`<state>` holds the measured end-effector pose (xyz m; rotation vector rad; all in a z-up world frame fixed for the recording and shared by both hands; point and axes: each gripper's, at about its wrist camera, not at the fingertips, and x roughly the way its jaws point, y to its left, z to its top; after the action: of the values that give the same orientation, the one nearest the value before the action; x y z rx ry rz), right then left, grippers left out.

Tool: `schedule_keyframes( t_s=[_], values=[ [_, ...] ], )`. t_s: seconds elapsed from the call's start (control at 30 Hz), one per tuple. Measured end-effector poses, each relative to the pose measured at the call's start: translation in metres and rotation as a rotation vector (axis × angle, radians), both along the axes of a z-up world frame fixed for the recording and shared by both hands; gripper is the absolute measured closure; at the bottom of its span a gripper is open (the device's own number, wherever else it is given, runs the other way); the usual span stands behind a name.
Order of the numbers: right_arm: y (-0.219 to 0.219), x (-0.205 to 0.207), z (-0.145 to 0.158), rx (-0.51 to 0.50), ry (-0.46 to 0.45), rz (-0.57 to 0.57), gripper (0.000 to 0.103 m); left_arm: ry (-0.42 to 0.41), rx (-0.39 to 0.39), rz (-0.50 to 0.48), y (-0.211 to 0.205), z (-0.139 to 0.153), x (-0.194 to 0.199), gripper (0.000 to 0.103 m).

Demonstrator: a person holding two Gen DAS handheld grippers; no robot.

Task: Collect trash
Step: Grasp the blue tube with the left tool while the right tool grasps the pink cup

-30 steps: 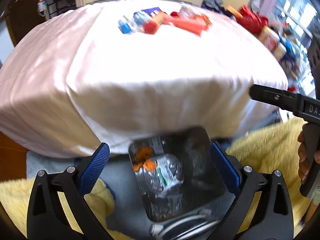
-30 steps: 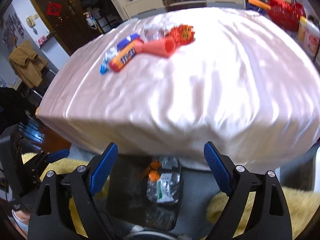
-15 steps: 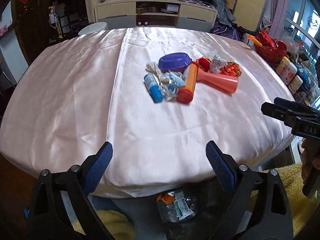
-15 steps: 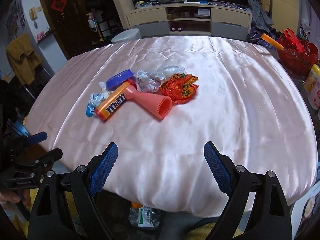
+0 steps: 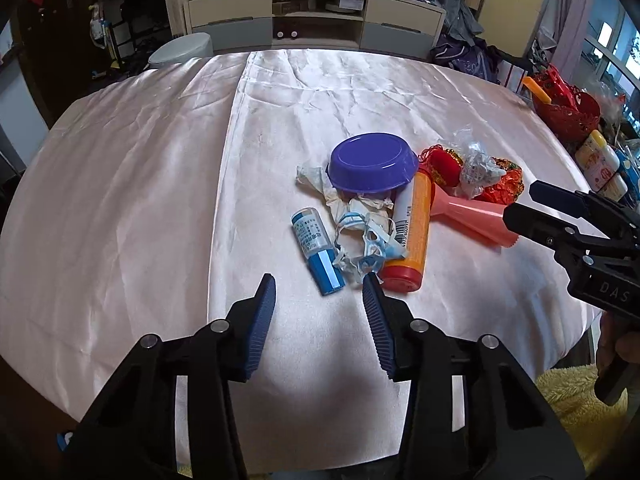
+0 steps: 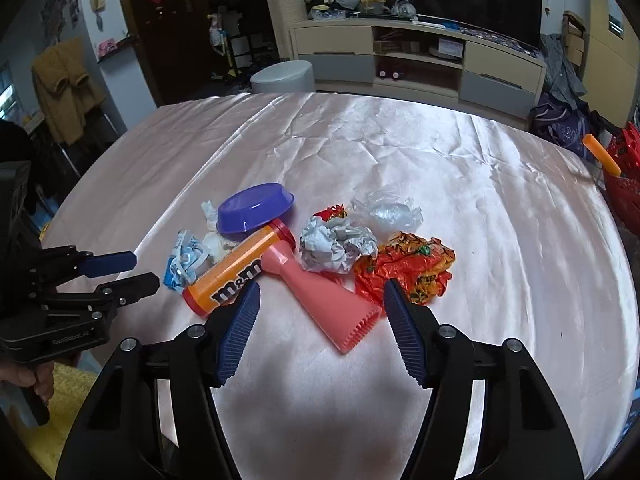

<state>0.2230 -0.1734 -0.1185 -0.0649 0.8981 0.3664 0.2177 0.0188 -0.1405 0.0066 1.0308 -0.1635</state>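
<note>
Trash heap [image 6: 304,248] mid-table on pink satin cloth [image 5: 120,200]: blue vial [image 5: 318,250], crumpled mask [image 5: 366,236], M&M tube [image 6: 240,274]. Left gripper [image 5: 318,300] half-open, empty, lined up on vial; right gripper [image 6: 320,306] wide, empty, straddling pink funnel [image 6: 324,294].

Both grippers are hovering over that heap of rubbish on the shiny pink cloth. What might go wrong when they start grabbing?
The orange M&M's tube lies on its side against the pink plastic funnel, so a nudge may roll it. The upside-down purple plastic bowl sits on crumpled tissue; pulling that could tip it. The pink satin tablecloth looks slippery, so items may slide away from the open left gripper.
</note>
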Motion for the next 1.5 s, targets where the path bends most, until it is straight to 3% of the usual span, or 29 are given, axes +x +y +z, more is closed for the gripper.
schedule_keyframes(
  t_s=[0.27, 0.53, 0.7, 0.9, 1.0, 1.5],
  values=[
    [0.001, 0.016, -0.015, 0.014, 0.039, 0.015, 0.042, 0.042, 0.019, -0.001, -0.002, -0.021, 0.01, 0.068],
    [0.006, 0.016, -0.028, -0.013, 0.06, 0.03, 0.042, 0.022, 0.008, 0.01, -0.001, -0.024, 0.021, 0.069],
    [0.013, 0.016, -0.033, -0.102, 0.049, 0.054, 0.041, 0.005, 0.046, -0.004, -0.007, -0.023, 0.026, 0.086],
    [0.006, 0.021, -0.039, -0.095, 0.069, 0.033, 0.041, -0.009, 0.057, -0.034, -0.009, -0.024, 0.019, 0.086],
    [0.004, 0.017, -0.04, -0.062, 0.115, 0.044, 0.048, -0.011, 0.049, -0.039, -0.006, -0.024, 0.013, 0.086],
    [-0.007, -0.017, -0.03, -0.039, 0.087, 0.028, 0.06, -0.036, 0.011, -0.045, 0.006, -0.016, -0.012, 0.086]
  ],
)
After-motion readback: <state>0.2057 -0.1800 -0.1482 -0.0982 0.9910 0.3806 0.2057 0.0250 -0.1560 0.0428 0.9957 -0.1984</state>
